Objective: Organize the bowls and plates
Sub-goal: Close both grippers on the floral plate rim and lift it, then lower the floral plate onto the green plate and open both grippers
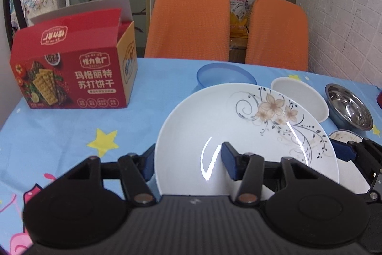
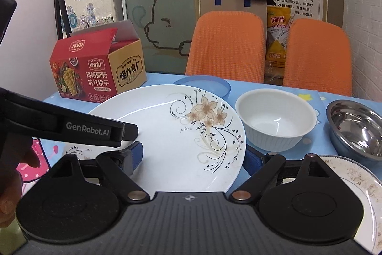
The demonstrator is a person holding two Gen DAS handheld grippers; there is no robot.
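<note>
Both grippers clamp the flowered plate (image 2: 172,135): left gripper (image 1: 188,163) on its left rim, right gripper (image 2: 193,157) across the near edge. Plate tilted above the counter (image 1: 59,135), in front of blue bowl (image 2: 210,85), beside white bowl (image 2: 274,121).

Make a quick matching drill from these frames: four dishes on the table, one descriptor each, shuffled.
Things:
1. floral plate
2. white bowl
3. steel bowl
4. blue bowl

Descriptors:
A. shiny metal, farthest right on the table
B. translucent, partly hidden behind the plate, near the chairs
C. lifted at a tilt, rim between the left gripper fingers
D. plain, ribbed outside, between plate and metal bowl

Pairs: 1-C, 2-D, 3-A, 4-B
</note>
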